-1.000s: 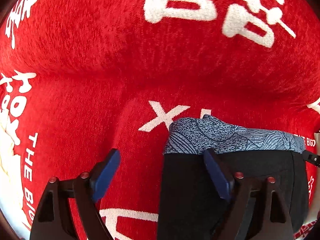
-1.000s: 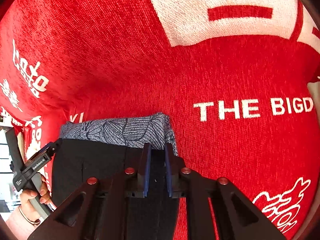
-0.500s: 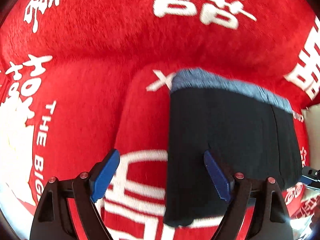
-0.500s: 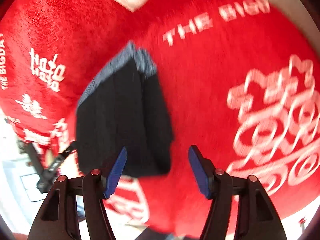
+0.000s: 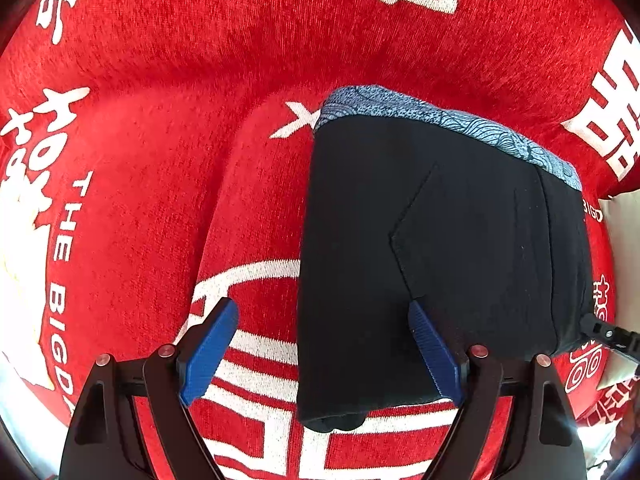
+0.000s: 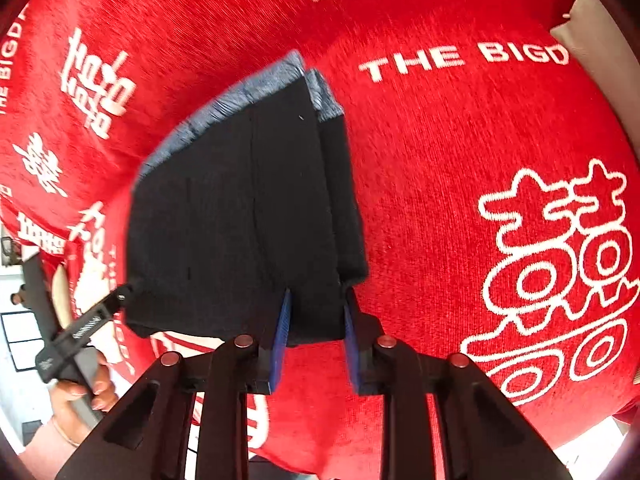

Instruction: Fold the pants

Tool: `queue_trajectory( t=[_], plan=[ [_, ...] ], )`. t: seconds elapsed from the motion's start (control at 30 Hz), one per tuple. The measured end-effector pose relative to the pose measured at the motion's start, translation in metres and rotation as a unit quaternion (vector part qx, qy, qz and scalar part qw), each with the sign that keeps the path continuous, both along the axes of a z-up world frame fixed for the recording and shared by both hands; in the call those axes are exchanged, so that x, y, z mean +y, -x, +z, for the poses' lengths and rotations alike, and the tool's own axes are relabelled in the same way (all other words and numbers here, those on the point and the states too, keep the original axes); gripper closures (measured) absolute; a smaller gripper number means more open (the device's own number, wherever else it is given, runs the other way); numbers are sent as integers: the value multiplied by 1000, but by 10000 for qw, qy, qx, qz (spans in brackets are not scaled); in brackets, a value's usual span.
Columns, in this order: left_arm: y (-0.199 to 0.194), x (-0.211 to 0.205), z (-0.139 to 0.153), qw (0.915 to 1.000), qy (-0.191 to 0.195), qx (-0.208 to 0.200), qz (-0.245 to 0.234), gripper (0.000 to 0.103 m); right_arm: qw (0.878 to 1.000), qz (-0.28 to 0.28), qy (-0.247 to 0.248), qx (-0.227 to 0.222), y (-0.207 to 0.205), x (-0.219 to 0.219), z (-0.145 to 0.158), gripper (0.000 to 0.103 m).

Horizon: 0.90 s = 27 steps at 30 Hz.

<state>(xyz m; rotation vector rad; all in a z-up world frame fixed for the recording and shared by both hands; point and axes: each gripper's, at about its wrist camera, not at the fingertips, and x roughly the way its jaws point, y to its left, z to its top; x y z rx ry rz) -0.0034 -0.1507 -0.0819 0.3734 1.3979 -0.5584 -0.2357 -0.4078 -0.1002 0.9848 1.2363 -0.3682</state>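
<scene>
Black folded pants w/ blue-grey patterned waistband point(image 5: 432, 248) lie in a compact stack on the red printed blanket point(image 5: 160, 80), so left gripper point(image 5: 324, 352) & right gripper point(image 6: 314, 340) both hang spread open, holding nothing, prob bc fold's done.

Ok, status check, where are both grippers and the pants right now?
Left gripper open, off the cloth. Right gripper part closed around the near edge of the pants, grip unclear. Pants folded compact on the red blanket. Nothing in the way.
</scene>
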Motion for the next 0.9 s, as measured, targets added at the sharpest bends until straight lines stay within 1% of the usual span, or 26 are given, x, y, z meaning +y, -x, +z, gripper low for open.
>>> queue_trajectory(
  t=[0.03, 0.07, 0.1, 0.17, 0.23, 0.3, 0.37, 0.5, 0.57, 0.63, 0.7, 0.73, 0.77, 0.8, 0.9],
  plan=[
    [0, 0, 0, 10000, 1, 9, 25, 15, 10000, -33, -34, 28, -1, 0, -3, 75],
    [0, 1, 0, 10000, 9, 12, 36, 15, 10000, -64, -26, 23, 0, 0, -2, 72],
    [0, 1, -1, 10000, 12, 14, 40, 15, 9999, -98, 23, 52, 2, 0, -1, 64],
    [0, 2, 0, 10000, 29, 25, 50, 15, 9994, -150, 208, 228, 6, 1, 3, 55],
    [-1, 3, -1, 10000, 51, 34, 56, 15, 9983, -231, 360, 385, 12, -1, 9, 54],
    [-2, 3, -1, 10000, 59, 28, 42, 15, 9973, -297, 483, 466, 16, -4, 15, 54],
    [-2, 3, -2, 10000, 65, 29, 30, 15, 9957, -307, 726, 492, 16, -5, 26, 54],
    [-2, 5, -2, 10000, 73, 30, 41, 15, 9923, -115, 1222, 141, -3, 1, 53, 54],
    [-2, 5, -2, 10000, 68, 25, 34, 15, 9896, 171, 1425, -60, -20, 11, 61, 54],
    [-2, 4, -2, 10000, 62, 20, 33, 15, 9872, 508, 1508, -67, -47, 24, 56, 54],
    [-2, 4, -1, 10000, 62, 23, 30, 15, 9863, 732, 1476, 16, -59, 31, 45, 54],
    [-2, 4, -1, 10000, 62, 24, 32, 15, 9856, 850, 1454, 117, -64, 35, 36, 54],
    [-2, 4, -2, 10000, 64, 39, 27, 15, 9840, 957, 1473, 309, -69, 39, 25, 54],
    [-2, 4, -2, 10000, 52, 51, 18, 15, 9820, 1014, 1530, 450, -73, 42, 17, 50],
    [-2, 3, -2, 10000, 42, 32, -7, 15, 9793, 1010, 1700, 428, -74, 43, 13, 41]
  ],
)
